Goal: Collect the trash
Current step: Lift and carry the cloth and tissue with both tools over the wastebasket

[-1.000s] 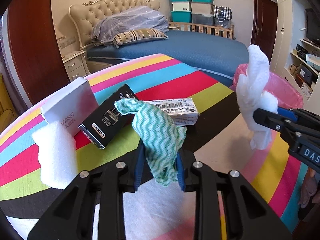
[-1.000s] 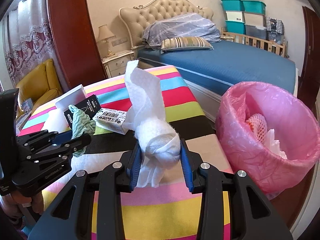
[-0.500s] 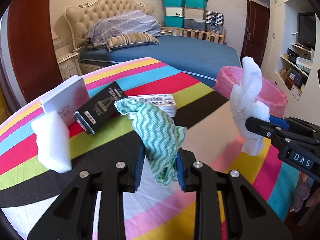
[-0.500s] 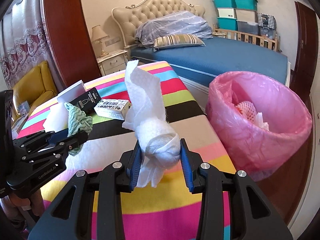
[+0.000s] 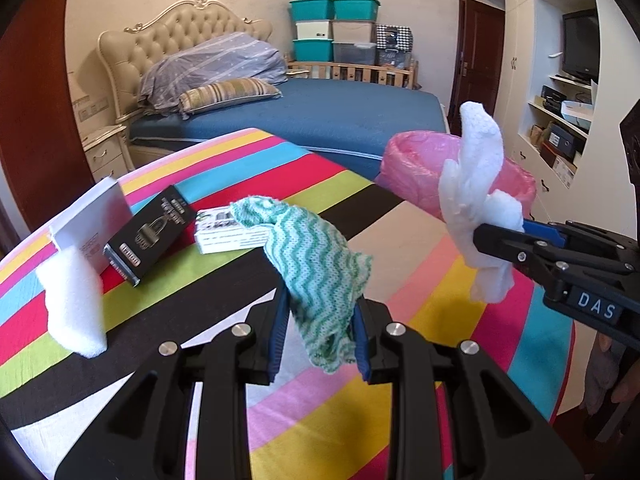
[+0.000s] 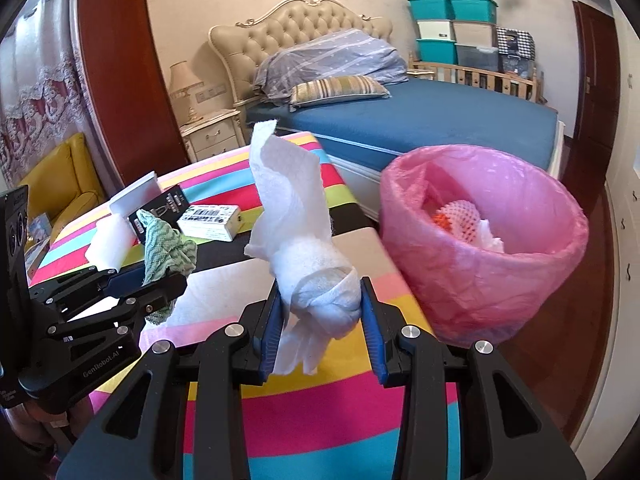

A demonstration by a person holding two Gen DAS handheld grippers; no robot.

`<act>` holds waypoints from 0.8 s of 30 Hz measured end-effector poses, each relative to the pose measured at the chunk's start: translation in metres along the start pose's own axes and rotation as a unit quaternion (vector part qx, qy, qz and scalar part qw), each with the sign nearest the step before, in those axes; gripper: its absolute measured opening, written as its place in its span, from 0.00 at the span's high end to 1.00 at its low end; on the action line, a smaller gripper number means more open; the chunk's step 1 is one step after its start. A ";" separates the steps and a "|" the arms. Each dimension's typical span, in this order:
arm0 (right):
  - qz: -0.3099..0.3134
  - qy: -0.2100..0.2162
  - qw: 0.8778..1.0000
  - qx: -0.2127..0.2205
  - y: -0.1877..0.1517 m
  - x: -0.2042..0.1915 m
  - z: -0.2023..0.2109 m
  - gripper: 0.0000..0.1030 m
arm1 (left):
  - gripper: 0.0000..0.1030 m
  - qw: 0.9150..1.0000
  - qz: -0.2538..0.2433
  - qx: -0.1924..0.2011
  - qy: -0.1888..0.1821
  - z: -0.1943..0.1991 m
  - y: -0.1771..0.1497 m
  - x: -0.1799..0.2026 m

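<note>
My left gripper (image 5: 320, 320) is shut on a green-and-white wavy cloth (image 5: 316, 264), held above the striped table (image 5: 432, 280). My right gripper (image 6: 322, 312) is shut on a crumpled white paper towel (image 6: 304, 264); its loose end sticks up. Each gripper shows in the other's view: the right gripper (image 5: 484, 236) at right with the towel (image 5: 476, 184), the left gripper (image 6: 176, 276) at left with the cloth (image 6: 166, 248). A bin lined with a pink bag (image 6: 484, 248) stands off the table's right edge, holding netting and paper; the pink bag (image 5: 416, 168) is partly behind the towel.
On the table's far left lie a white box (image 5: 96, 212), a black box (image 5: 148, 236), a barcoded white carton (image 5: 228, 236) and a white foam piece (image 5: 72, 300). A blue bed (image 6: 432, 120), stacked bins (image 5: 332, 28) and shelves (image 5: 560, 120) lie beyond.
Both grippers have travelled rightward over the table with their loads; the pink bin looms larger and closer in the right wrist view, and the boxes have slid left.
</note>
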State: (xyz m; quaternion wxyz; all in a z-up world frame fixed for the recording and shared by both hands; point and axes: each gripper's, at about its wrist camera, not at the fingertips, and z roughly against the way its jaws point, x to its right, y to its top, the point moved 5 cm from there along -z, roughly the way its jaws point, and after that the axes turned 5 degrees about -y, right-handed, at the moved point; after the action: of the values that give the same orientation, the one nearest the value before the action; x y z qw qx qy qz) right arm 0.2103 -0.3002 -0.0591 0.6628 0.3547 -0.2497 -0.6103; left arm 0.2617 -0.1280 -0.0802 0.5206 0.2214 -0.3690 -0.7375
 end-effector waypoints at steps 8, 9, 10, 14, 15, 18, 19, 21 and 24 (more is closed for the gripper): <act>-0.018 -0.030 0.999 0.011 0.006 0.028 0.008 0.65 | 0.73 1.000 -0.015 0.006 -0.020 -0.009 0.015 0.010; -0.020 -0.034 0.999 0.013 0.007 0.030 0.009 0.65 | 0.73 1.000 -0.018 0.009 -0.024 -0.010 0.019 0.013; -0.022 -0.039 0.999 0.015 0.009 0.035 0.010 0.65 | 0.73 0.999 -0.022 0.013 -0.028 -0.011 0.023 0.016; -0.031 -0.058 0.998 0.022 0.014 0.052 0.013 0.65 | 0.73 0.998 -0.039 0.026 -0.042 -0.014 0.039 0.030; -0.033 -0.064 0.997 0.024 0.015 0.057 0.014 0.65 | 0.73 0.998 -0.042 0.027 -0.045 -0.016 0.042 0.033; -0.037 -0.078 0.996 0.030 0.019 0.069 0.013 0.65 | 0.73 0.996 -0.058 0.033 -0.061 -0.021 0.053 0.048; -0.038 -0.083 0.995 0.033 0.020 0.073 0.014 0.65 | 0.73 0.995 -0.061 0.034 -0.065 -0.023 0.056 0.052; -0.041 -0.091 0.994 0.037 0.023 0.082 0.015 0.65 | 0.72 0.994 -0.069 0.038 -0.079 -0.027 0.065 0.063; -0.047 -0.106 0.992 0.045 0.029 0.098 0.016 0.64 | 0.72 0.991 -0.080 0.044 -0.093 -0.034 0.077 0.077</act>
State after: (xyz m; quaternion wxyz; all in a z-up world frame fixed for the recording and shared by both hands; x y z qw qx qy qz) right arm 0.2288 -0.3997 -0.0366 0.5866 0.3290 -0.3293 -0.6627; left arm 0.3044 -0.2250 -0.0373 0.4128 0.2031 -0.4291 -0.7773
